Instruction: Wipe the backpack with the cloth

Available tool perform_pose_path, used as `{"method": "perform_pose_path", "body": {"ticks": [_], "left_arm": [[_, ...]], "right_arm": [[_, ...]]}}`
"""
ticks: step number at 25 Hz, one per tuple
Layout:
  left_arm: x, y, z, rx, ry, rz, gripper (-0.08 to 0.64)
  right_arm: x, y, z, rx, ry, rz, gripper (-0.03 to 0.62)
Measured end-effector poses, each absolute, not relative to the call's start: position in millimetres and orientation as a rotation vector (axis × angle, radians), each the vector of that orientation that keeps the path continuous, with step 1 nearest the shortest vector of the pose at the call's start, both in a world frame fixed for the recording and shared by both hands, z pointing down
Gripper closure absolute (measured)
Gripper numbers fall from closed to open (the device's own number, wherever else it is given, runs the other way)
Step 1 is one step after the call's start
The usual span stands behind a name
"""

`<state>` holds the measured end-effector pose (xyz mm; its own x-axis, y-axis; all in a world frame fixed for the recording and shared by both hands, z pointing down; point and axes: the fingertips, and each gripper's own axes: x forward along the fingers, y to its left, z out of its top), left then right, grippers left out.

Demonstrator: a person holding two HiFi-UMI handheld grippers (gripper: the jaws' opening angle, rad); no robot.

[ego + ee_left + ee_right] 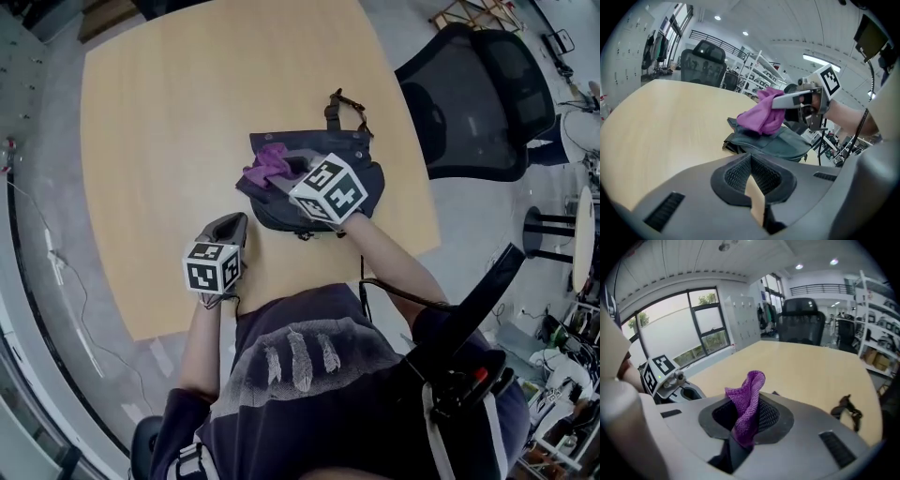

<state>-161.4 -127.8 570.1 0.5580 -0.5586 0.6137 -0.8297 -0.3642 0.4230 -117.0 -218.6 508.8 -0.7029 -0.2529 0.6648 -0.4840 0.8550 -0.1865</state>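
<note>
1 black chair (478, 98) stood by the table (187, 112). The dark backpack (370, 173) lay flat there. The right gripper (284, 172) pinched the purple cloth (267, 164) over it. The left gripper (228, 228) sat nearby, jaws together.

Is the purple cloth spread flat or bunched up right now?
Bunched: the cloth is crumpled into a wad, pinched between the right tool's jaws, over the backpack.

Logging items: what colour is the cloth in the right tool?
Purple knitted cloth; right gripper view.
</note>
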Motion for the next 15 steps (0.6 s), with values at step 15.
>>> {"method": "perform_pose_path", "body": {"ticks": [15], "left_arm": [[-112.9, -147.0, 560.1, 2.147, -1.055, 0.559, 0.552]], "right_arm": [[158.6, -338.0, 514.6, 1.308, -1.892, 0.320, 0.522]]}}
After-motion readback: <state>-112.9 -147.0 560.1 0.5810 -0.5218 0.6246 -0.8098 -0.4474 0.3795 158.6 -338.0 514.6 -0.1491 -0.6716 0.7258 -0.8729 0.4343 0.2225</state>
